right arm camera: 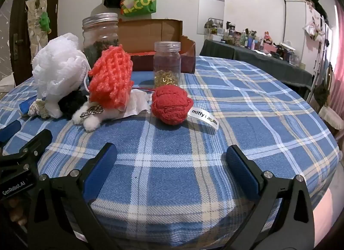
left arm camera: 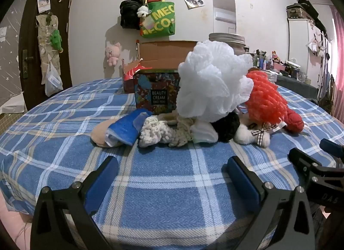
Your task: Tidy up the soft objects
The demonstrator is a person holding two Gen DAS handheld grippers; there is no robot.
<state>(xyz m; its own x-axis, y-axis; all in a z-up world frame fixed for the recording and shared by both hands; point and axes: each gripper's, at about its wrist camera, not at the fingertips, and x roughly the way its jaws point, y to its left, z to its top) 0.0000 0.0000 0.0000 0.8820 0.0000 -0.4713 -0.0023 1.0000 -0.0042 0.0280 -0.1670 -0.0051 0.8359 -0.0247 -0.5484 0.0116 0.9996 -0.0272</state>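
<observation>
Left wrist view is showing the left gripper (left arm camera: pixel 172 177) hanging over the blue plaid cloth (left arm camera: pixel 163 185), jaws spread wide and gripping nothing. Ahead of it, the soft pile is lying in a row running left to right: a blue cloth roll (left arm camera: pixel 125 128) tilting up toward the right, a cream knitted piece (left arm camera: pixel 154 131), a black fuzzy ball (left arm camera: pixel 228 126) and a white bath pouf (left arm camera: pixel 211 82) topping them. The pouf is hiding most of the glass jar (left arm camera: pixel 228 38) and part of the patterned tin (left arm camera: pixel 155 93). What lies under the pouf is hard to make out.

Right wrist view is showing the right gripper (right arm camera: pixel 172 172) equally wide, holding nothing. A red plush ball (right arm camera: pixel 171 105) is sitting just beyond it, apart from the pile, its white label (right arm camera: pixel 203 117) pointing right. The orange mesh pouf (right arm camera: pixel 112 78) is leaning over a white tissue (right arm camera: pixel 137 101). A small clear jar (right arm camera: pixel 167 64) is standing upright behind.
</observation>
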